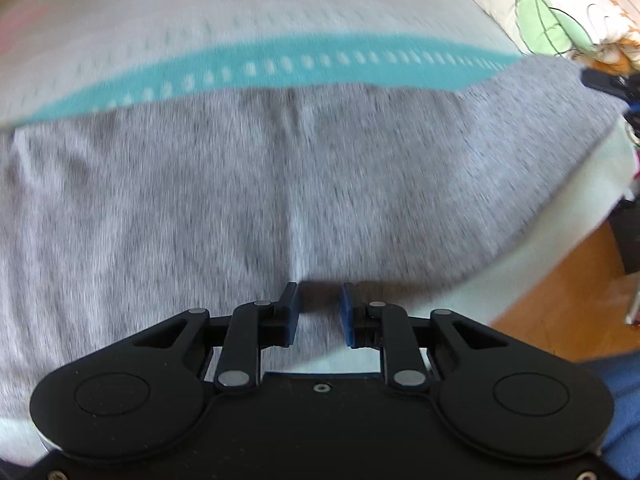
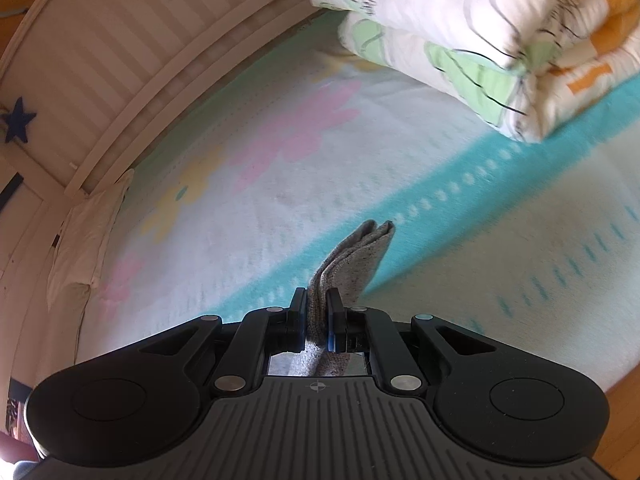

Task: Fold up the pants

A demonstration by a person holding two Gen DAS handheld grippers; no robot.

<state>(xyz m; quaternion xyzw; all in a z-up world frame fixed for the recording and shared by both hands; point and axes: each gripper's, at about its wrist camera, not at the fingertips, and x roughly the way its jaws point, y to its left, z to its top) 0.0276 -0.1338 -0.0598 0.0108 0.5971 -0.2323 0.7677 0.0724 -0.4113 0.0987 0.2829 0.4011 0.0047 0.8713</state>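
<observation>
One pair of grey pants (image 1: 224, 184) on bed (image 2: 360, 184), two grippers.
Left gripper (image 1: 320, 312) fingers spread over pants' near edge; right gripper (image 2: 318, 320) fingers pinching pants; one folded quilt (image 2: 460, 40) beyond.

Pants (image 1: 200, 184): grey marl knit cloth, matt, soft, slightly fuzzy w/ dark flecks; a seam runs down the middle.

Left tool (image 1: 320, 312): matt black plastic body & links, finely textured; shiny round metal pins at the pivots; blue pads (image 1: 346, 316), rubbery-looking.

Right tool (image 2: 318, 320): same matt black plastic, ribbed panel on the housing, bright metal pins.

Bed sheet (image 2: 280, 184): woven cloth, matt, pale w/ teal band & pastel print.

Quilt (image 2: 480, 40): puffy printed cloth, smooth, matt.

Bed rail (image 2: 132, 60): cream painted wood, smooth.

Floor (image 1: 560, 312): orange-brown wood, slight sheen.
</observation>
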